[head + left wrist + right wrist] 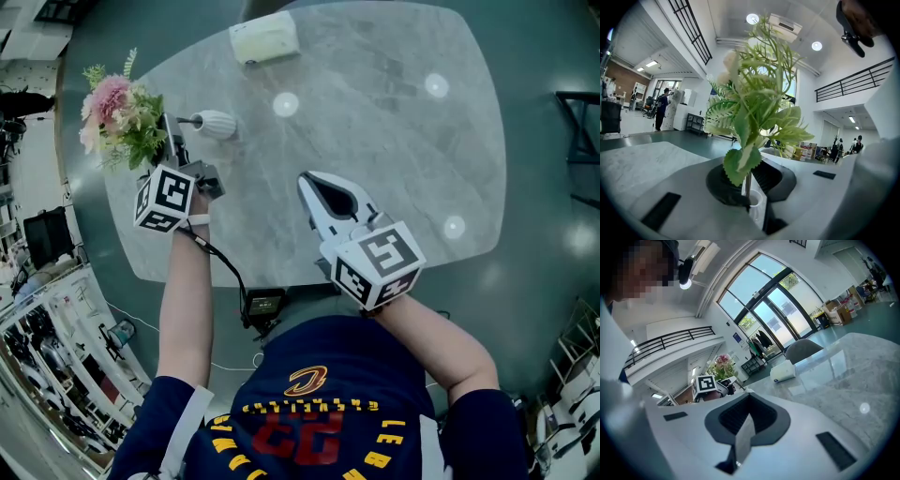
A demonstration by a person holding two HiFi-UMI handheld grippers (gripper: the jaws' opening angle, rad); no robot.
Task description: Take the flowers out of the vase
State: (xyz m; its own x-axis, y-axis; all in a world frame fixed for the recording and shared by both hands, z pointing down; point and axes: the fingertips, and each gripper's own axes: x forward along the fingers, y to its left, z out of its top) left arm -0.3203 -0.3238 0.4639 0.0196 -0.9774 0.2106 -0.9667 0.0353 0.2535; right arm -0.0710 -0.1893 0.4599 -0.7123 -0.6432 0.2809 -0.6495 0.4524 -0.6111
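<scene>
Currently we log: left gripper [172,142] clamped on flowers [116,111] stem, over table [394,169] far-left edge | vase [215,123] on its side, just beside | right gripper [315,187] closed, empty, near front edge.

left gripper [173,148]: left of frame, pointing up-frame, jaws clamped on stems of flowers [117,117] | left forearm [183,300]: bare, stretched up from lower left | right gripper [307,183]: centre frame, jaws together, empty | right forearm [441,342]: reaching in from lower right

Head view: flowers [117,114] lower stems hidden behind left gripper [173,145].
</scene>
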